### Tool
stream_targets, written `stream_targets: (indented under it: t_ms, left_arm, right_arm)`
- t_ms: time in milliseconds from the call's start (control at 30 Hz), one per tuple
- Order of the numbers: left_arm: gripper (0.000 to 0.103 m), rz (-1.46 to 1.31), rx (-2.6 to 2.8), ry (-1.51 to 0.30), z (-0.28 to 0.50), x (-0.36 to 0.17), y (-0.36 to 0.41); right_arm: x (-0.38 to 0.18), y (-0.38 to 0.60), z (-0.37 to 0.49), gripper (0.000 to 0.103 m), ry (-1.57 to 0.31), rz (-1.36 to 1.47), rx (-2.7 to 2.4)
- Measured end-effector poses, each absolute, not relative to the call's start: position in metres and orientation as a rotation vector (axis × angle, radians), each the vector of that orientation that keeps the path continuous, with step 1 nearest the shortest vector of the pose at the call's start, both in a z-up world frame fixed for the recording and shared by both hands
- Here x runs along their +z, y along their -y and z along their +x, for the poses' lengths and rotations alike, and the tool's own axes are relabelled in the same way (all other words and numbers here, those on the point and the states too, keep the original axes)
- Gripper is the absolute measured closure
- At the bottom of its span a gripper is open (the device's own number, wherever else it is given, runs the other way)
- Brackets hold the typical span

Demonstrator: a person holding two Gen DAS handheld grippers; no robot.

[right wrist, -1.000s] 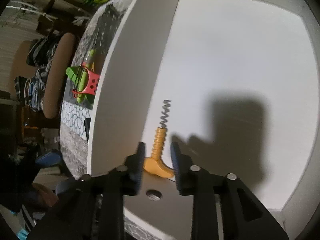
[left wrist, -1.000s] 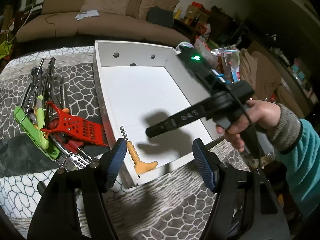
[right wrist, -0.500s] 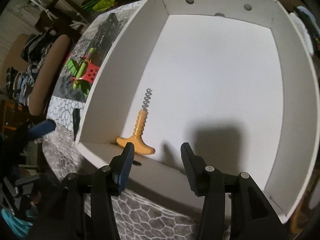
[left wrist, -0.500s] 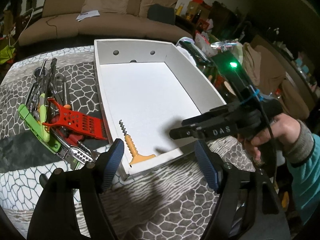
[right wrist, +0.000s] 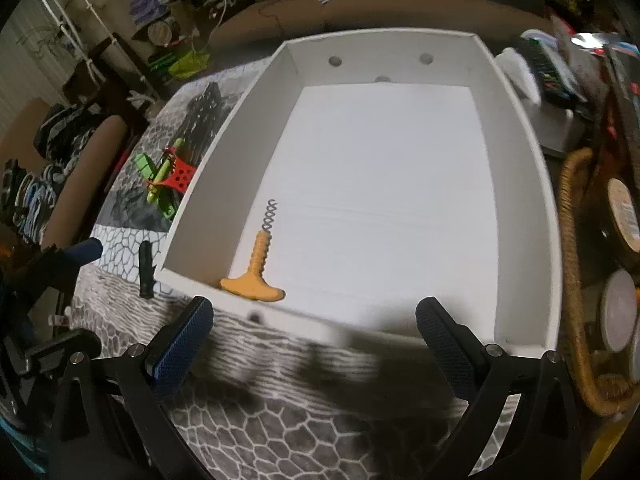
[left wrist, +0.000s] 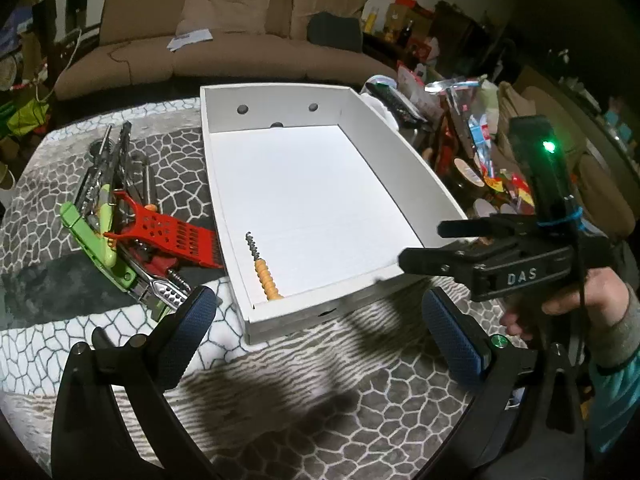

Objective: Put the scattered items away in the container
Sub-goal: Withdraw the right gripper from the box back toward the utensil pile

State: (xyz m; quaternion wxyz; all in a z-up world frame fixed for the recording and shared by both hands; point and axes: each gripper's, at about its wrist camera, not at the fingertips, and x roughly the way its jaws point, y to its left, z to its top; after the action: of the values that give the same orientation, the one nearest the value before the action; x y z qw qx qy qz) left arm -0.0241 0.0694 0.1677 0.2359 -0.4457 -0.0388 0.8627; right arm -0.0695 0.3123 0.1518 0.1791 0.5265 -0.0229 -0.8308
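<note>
Inside, one orange corkscrew (right wrist: 256, 276) at the near-left corner of one white container (right wrist: 520, 128), one red grater (left wrist: 172, 240) outside its left wall, left gripper (left wrist: 320, 336) and right gripper (right wrist: 316, 340) both opening, nothing between their fingers.

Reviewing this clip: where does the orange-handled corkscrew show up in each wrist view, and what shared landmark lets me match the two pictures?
Left wrist view: the corkscrew lies inside the white box, at its near left corner, handle partly hidden by the near wall.
Right wrist view: the corkscrew lies at the box's near left corner, handle fully visible.
Shared landmark: the red grater on the patterned cloth left of the box.
</note>
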Motion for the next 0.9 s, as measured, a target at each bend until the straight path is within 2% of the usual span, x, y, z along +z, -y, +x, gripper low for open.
stream_targets:
  t_ms: [500,667,900]
  left_arm:
    - [0.0,-1.192,2.478,0.07,0.029,0.187,-0.051]
    - [0.0,-1.199,2.524,0.135,0.049,0.179,-0.005]
    - [0.0,-1.347,2.599,0.254,0.065,0.13,0.08]
  right_arm:
    - [0.188,-0.283,0.011,0.0,0.093,1.312,-2.486]
    - [0.187,-0.259,0.036,0.0,0.113,1.274,-2.47]
    - [0.162,-0.218,0.057,0.0,0.183,1.236,-2.411]
